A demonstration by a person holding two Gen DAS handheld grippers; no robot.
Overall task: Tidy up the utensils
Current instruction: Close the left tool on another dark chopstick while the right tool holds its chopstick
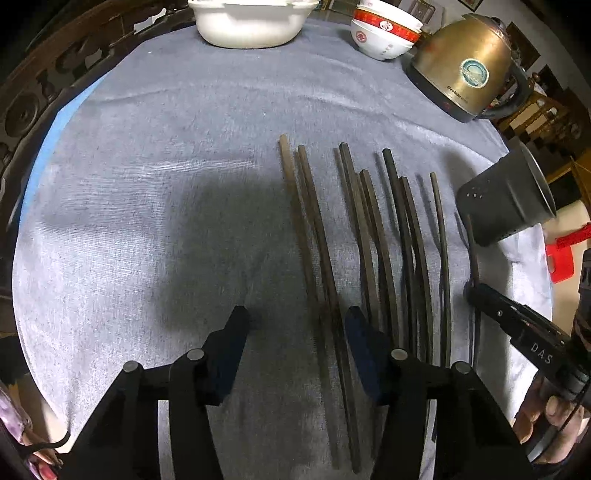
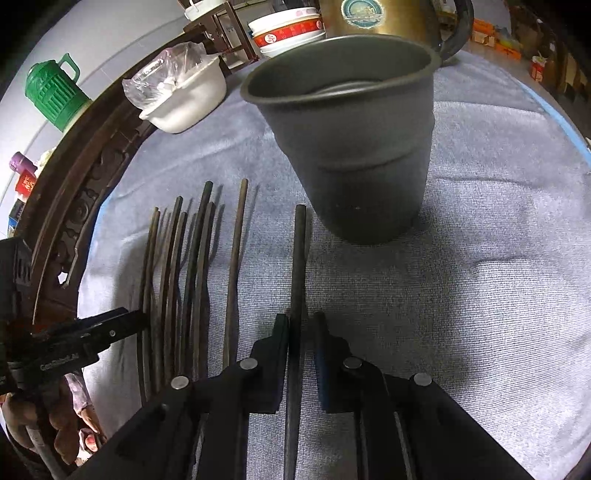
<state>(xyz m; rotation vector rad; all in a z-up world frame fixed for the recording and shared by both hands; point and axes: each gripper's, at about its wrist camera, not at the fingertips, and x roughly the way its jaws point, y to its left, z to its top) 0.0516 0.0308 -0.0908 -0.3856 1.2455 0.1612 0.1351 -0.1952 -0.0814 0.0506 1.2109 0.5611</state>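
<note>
Several dark chopsticks lie side by side on the grey cloth. My left gripper points down over the leftmost brown pair. Its jaws stand half apart, with that pair between them close to the right finger and not pinched. In the right wrist view, my right gripper is shut on a single dark chopstick that lies on the cloth and points at the grey cup. That cup stands upright just beyond the chopstick's tip. The other chopsticks lie to its left.
A white basin, stacked red-and-white bowls and a brass-coloured kettle stand along the far side. A carved dark wooden rim bounds the cloth on the left. A green jug stands beyond it, and a red object sits at the right edge.
</note>
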